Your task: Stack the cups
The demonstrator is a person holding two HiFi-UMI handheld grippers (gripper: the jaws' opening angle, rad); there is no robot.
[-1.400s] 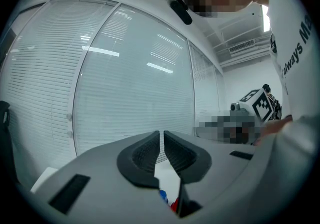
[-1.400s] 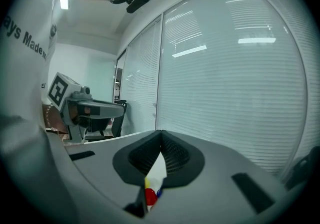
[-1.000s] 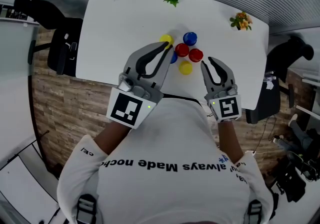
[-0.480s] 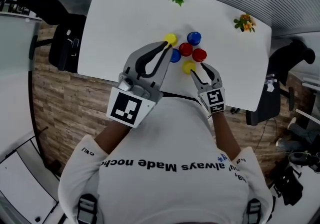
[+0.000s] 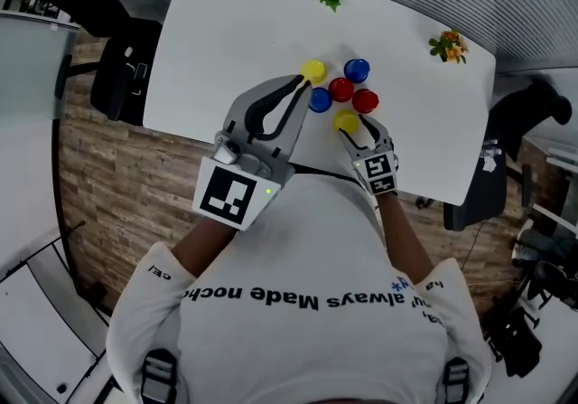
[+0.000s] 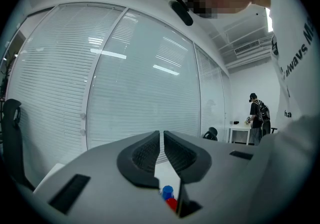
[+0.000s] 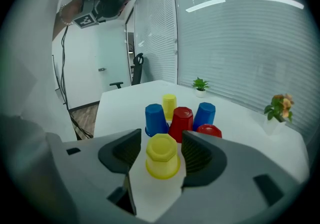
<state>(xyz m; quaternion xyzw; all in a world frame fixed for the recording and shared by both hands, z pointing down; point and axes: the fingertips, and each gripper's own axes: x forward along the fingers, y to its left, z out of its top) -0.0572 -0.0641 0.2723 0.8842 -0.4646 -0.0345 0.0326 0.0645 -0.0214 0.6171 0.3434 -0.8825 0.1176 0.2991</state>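
Right gripper (image 5: 359,129) has come down from above the person's chest to the near edge of the cup cluster, and its jaws have just been opening. They now stand wide apart on either side of the near yellow cup (image 7: 162,155), with a gap showing at each pad, so the cup is not gripped. That cup sits upside down on the white table (image 5: 226,50).

Left gripper (image 5: 302,81) has not shifted. It is held level above the table with its jaws pressed together and nothing between them.

Behind the near yellow cup, all inverted and close together: left blue cup (image 7: 155,119), centre red cup (image 7: 181,124), right red cup (image 7: 209,130). Beyond those: far yellow cup (image 7: 169,105) and far blue cup (image 7: 204,115).

At the far table edge: green plant (image 7: 200,85), and off to the right a flower pot (image 7: 279,107).
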